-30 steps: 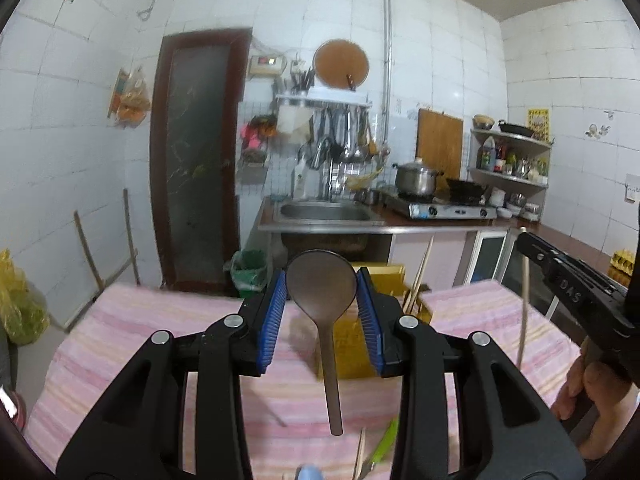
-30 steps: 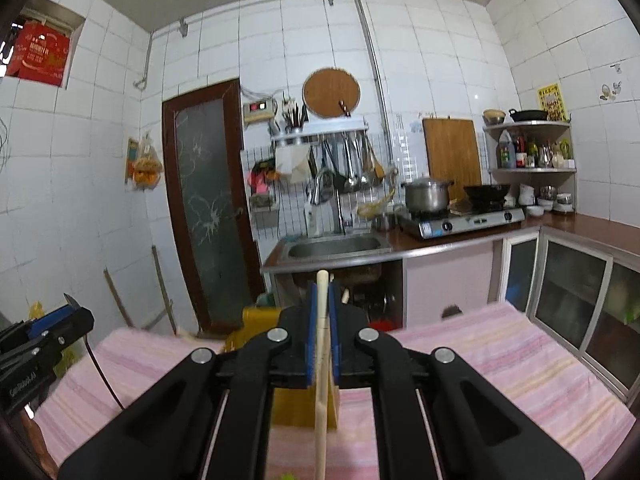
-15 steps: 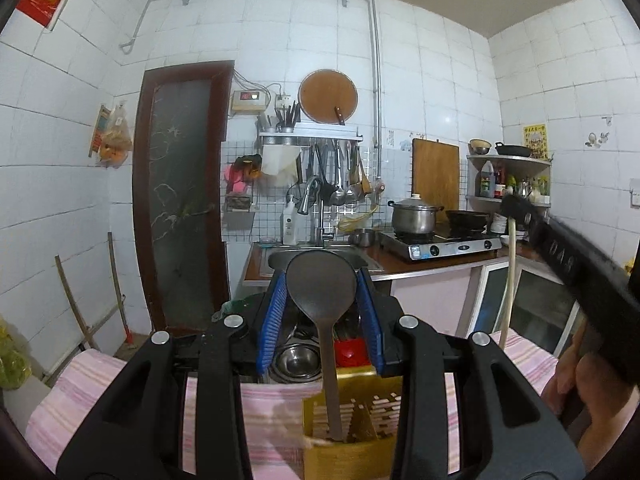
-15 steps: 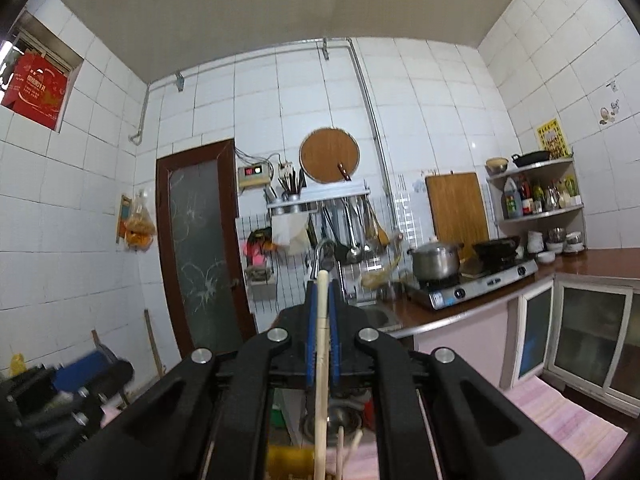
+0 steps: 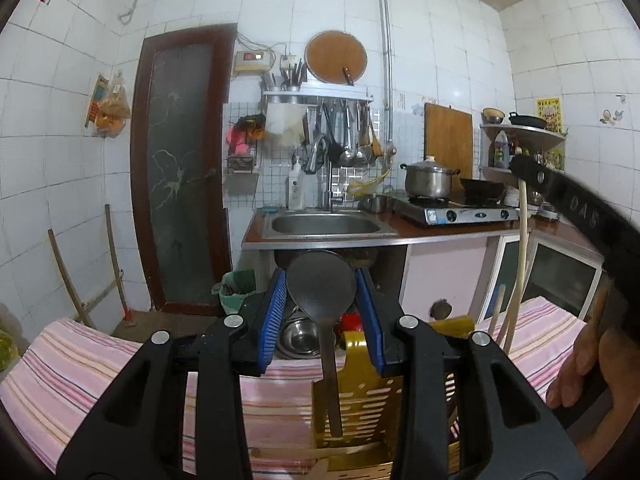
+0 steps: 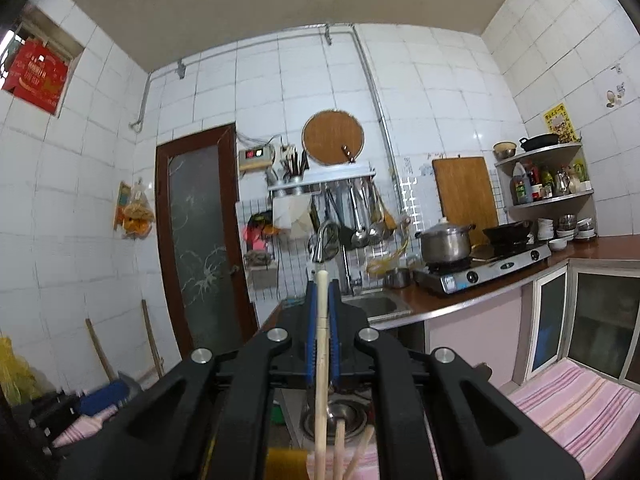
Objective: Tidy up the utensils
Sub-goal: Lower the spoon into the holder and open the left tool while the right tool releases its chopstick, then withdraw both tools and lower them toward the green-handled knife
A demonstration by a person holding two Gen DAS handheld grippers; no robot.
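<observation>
While the left tool (image 5: pixel 322 316) is clamped on a dark spoon (image 5: pixel 322 292) hanging handle-down into the yellow slotted holder (image 5: pixel 360 404) on the striped desk (image 5: pixel 80 364), the right tool (image 6: pixel 321 328) is shut tight on a pale chopstick (image 6: pixel 320 360) held upright just right of the holder. Placing step is judged underway; lowering and release are called for next. Open room is seen left; the holder rim and standing sticks (image 5: pixel 496 312) crowd the right.
</observation>
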